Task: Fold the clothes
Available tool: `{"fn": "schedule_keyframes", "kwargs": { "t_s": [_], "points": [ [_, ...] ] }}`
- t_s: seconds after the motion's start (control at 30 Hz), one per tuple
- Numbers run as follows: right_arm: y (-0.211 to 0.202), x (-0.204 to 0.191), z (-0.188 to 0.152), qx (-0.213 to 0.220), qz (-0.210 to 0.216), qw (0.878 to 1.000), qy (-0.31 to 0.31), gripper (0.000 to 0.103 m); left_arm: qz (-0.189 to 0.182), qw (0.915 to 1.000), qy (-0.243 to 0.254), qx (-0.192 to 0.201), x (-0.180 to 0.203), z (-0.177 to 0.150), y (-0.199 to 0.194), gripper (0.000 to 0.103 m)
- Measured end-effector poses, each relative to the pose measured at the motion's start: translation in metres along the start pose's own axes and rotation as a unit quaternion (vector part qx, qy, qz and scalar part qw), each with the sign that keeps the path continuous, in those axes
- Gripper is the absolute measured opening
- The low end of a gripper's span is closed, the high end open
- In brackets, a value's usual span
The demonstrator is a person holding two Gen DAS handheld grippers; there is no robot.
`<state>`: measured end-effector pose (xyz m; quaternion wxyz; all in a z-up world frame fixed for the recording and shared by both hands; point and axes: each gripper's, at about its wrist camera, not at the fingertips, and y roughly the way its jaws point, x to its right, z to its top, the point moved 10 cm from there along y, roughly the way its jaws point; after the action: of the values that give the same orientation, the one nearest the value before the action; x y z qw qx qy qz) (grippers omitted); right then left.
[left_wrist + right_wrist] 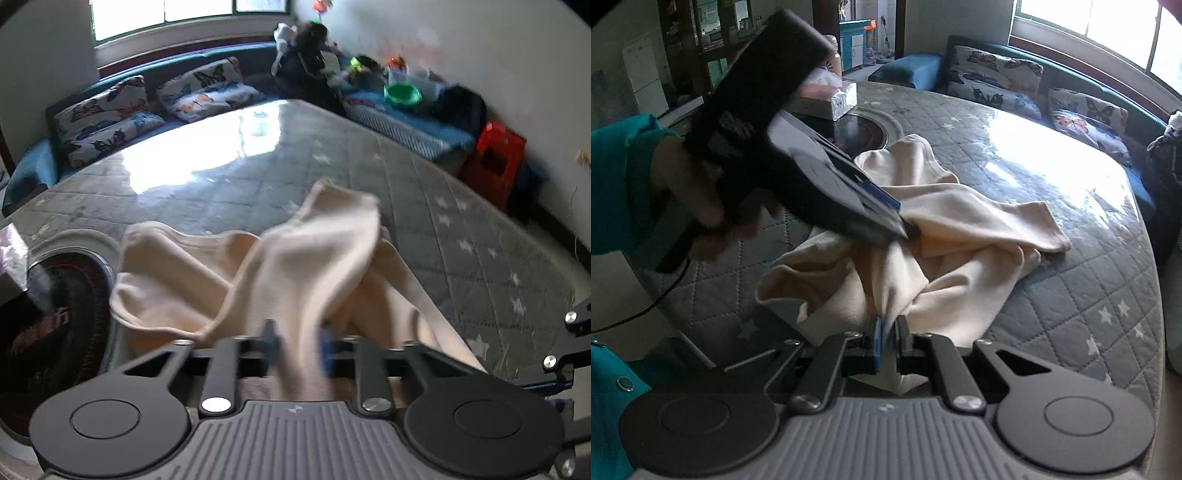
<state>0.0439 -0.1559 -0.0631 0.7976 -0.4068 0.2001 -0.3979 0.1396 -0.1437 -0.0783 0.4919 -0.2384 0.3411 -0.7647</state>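
Note:
A cream garment (280,266) lies crumpled on the grey quilted table (461,206); it also shows in the right wrist view (960,236). My left gripper (297,350) is shut on a bunched fold of the cream garment and lifts it. In the right wrist view the left gripper (905,230) comes in from the left, held by a hand in a teal sleeve. My right gripper (890,336) is shut on the garment's near edge, with cloth pinched between its fingers.
A round dark inset (62,317) sits in the table at the left. A tissue box (831,98) stands beyond it. A blue sofa with butterfly cushions (122,110) runs along the far side. A red stool (496,162) and clutter stand at the right.

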Motion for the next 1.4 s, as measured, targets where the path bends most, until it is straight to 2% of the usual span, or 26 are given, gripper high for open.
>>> {"fn": "schedule_keyframes", "kwargs": {
  "t_s": [0.13,0.3,0.43,0.53,0.67,0.73,0.83,0.97,1.07,1.13,1.3,1.33,1.37,1.4],
  "points": [
    [-0.002,0.008,-0.001,0.002,-0.012,1.0,0.007,0.006,0.021,0.9985,-0.033,0.037,-0.035,0.007,-0.028,0.008],
    [-0.001,0.022,-0.004,-0.004,-0.029,0.999,0.018,0.006,0.083,0.9909,-0.077,0.072,-0.1,-0.012,-0.079,0.006],
    [-0.002,0.026,-0.002,-0.003,-0.024,0.999,0.026,0.009,0.074,0.9922,-0.073,0.067,-0.098,-0.013,-0.079,0.007],
    [-0.005,0.028,0.01,0.01,-0.021,0.999,0.03,0.015,0.068,0.9932,-0.071,0.064,-0.096,-0.014,-0.08,0.02],
    [-0.009,0.038,0.025,0.026,-0.026,0.998,0.046,0.016,0.058,0.9944,-0.066,0.059,-0.093,-0.015,-0.08,0.052],
    [-0.009,0.044,0.024,0.028,-0.029,0.998,0.052,0.016,0.044,0.9961,-0.043,0.064,-0.073,-0.007,-0.075,0.057],
    [-0.008,0.048,0.019,0.028,-0.027,0.997,0.063,0.019,0.003,0.9982,-0.008,0.059,-0.034,0.009,-0.056,0.063],
    [-0.004,0.034,0.006,0.03,-0.002,0.998,0.061,0.022,-0.041,0.9984,0.02,0.035,0.011,0.021,-0.021,0.064],
    [-0.004,0.028,0.001,0.032,0.01,0.997,0.063,0.024,-0.053,0.9979,0.033,0.019,0.033,0.027,0.003,0.064],
    [-0.003,0.027,-0.001,0.036,0.012,0.997,0.062,0.029,-0.061,0.9972,0.041,0.01,0.046,0.03,0.018,0.063],
    [0.003,0.025,-0.006,0.036,0.025,0.997,0.061,0.03,-0.046,0.9977,0.05,-0.004,0.058,0.038,0.048,0.062],
    [0.005,0.025,-0.006,0.035,0.026,0.997,0.059,0.03,-0.043,0.9976,0.053,-0.009,0.059,0.037,0.053,0.054],
    [0.006,0.025,-0.007,0.035,0.027,0.997,0.057,0.03,-0.041,0.9975,0.055,-0.015,0.06,0.036,0.057,0.041],
    [0.006,0.025,-0.007,0.034,0.028,0.997,0.056,0.03,-0.038,0.9974,0.057,-0.019,0.061,0.035,0.061,0.035]
  ]
}}
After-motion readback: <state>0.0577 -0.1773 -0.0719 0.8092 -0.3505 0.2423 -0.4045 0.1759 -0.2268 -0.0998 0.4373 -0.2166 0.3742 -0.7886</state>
